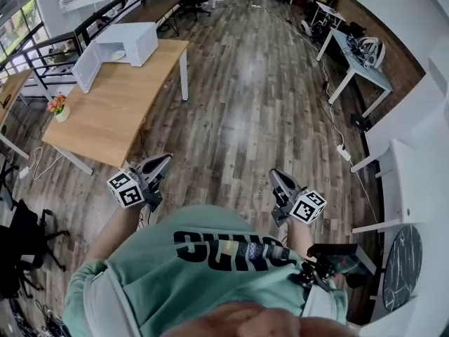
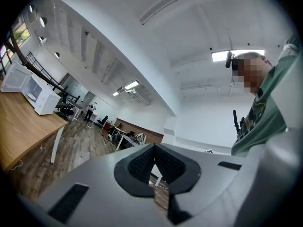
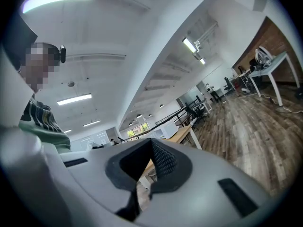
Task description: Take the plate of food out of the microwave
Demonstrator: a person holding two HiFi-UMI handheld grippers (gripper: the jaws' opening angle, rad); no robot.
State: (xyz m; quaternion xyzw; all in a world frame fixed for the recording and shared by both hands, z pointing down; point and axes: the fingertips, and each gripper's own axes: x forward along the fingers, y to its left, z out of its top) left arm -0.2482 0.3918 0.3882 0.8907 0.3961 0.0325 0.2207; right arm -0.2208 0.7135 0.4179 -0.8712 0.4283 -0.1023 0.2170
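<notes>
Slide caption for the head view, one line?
Left gripper and right gripper, shut and empty, held short of the open microwave on the table.

Matt wood tbl (image 1: 112,111); glossy plank flr (image 1: 245,118).

Your left gripper (image 1: 163,161): held low ahead of torso, pointing forward and away from you, about level. Jaws together, ribbed pads (image 2: 142,162) meeting at tips, nothing between. Left marker cube (image 1: 126,188) at gripper's rear, nearest you. Left forearm (image 1: 114,232) bare, running back toward your chest.

Your right gripper (image 1: 278,177): alongside left one, well apart from it, also pointing forward. Jaws closed, empty. Right marker cube (image 1: 309,206) at rear. Right forearm (image 1: 299,236) short in view, tucked close to body.
</notes>
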